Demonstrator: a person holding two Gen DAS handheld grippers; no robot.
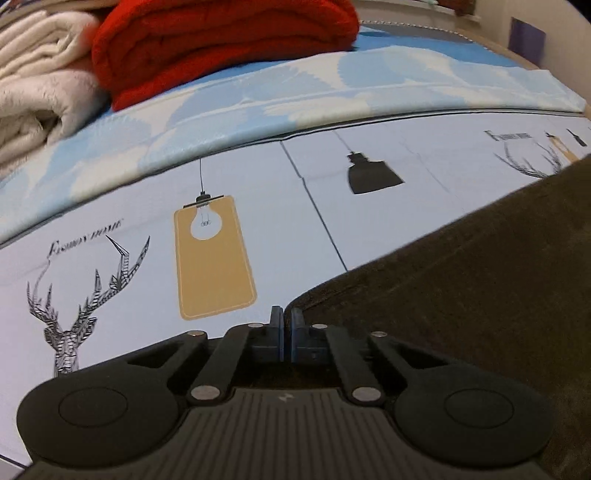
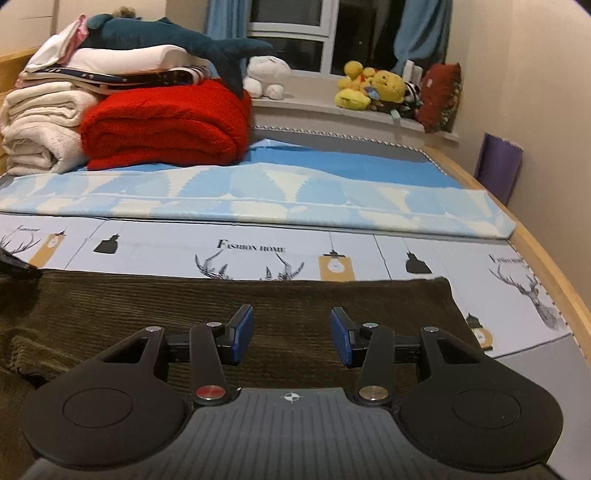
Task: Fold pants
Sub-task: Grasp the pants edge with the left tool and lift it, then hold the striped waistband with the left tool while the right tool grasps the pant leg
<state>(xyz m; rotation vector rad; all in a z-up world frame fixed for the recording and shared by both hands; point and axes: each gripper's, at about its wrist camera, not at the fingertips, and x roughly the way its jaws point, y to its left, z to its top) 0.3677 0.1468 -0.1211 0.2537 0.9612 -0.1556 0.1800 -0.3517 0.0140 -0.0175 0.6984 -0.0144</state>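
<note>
Dark corduroy pants (image 2: 236, 314) lie flat on the bed sheet (image 2: 424, 251). Left gripper (image 1: 287, 314) pinches one corner; right gripper (image 2: 291, 332) hovers spread above them. The cloth looks soft and fairly heavy, best lifted by its edges.

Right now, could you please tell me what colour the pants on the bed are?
The pants are dark olive-brown, ribbed like corduroy; the right wrist view shows them best.

A bedroom with a window

The window (image 2: 295, 33) was dark (blue curtains (image 2: 417, 33) hung beside it), and soft toys (image 2: 369, 86) sat on its sill.
</note>
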